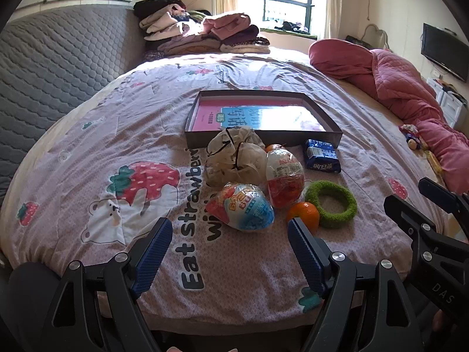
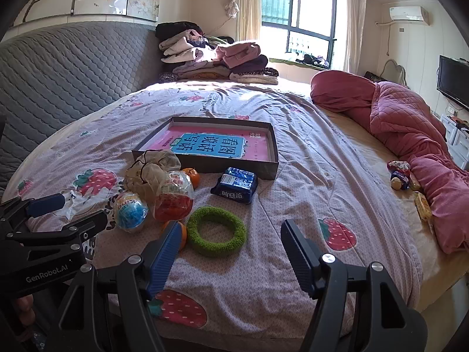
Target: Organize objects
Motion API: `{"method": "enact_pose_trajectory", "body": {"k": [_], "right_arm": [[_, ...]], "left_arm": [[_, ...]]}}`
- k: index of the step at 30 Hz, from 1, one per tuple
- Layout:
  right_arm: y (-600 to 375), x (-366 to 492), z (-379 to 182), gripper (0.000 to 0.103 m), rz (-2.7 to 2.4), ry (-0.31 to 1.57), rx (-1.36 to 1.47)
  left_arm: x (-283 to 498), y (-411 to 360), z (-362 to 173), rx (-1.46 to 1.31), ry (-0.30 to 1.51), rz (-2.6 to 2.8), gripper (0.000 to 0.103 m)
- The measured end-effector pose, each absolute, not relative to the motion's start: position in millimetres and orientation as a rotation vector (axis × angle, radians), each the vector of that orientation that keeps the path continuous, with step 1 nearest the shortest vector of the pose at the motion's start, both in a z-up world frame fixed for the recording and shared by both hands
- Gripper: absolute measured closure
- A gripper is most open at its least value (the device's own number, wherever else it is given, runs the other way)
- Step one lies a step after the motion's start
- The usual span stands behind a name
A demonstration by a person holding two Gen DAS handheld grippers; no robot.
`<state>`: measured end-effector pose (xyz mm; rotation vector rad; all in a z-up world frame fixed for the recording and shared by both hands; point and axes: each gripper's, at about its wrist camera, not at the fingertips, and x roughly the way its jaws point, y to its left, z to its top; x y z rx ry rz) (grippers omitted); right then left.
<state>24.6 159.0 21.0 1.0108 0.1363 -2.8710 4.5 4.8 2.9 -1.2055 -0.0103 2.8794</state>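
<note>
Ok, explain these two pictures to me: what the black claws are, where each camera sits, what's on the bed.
The claws are two hand-held grippers; a person carries one in each hand. Each picture comes from a camera on one gripper, looking along its fingers. The left gripper and right gripper are both open and hold nothing. On the strawberry-print bedspread lie two wrapped toy eggs, a crumpled bag, two oranges, a green ring, a blue snack pack and a shallow box with a pink book.

folded clothes [image 2: 217, 58] piled by the window [image 2: 296, 20] (sunlit), pink quilt [image 2: 410, 123] bunched right.
</note>
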Motion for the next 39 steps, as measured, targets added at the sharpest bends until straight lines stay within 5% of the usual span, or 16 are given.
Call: {"method": "enact_pose_trajectory", "body": {"k": [39], "right_arm": [[162.9,21.6,21.3,0.034,-2.891,0.127,0.999]], "left_arm": [[2.3,4.6,4.5,-1.201,-0.022,2.875,0.021]]}}
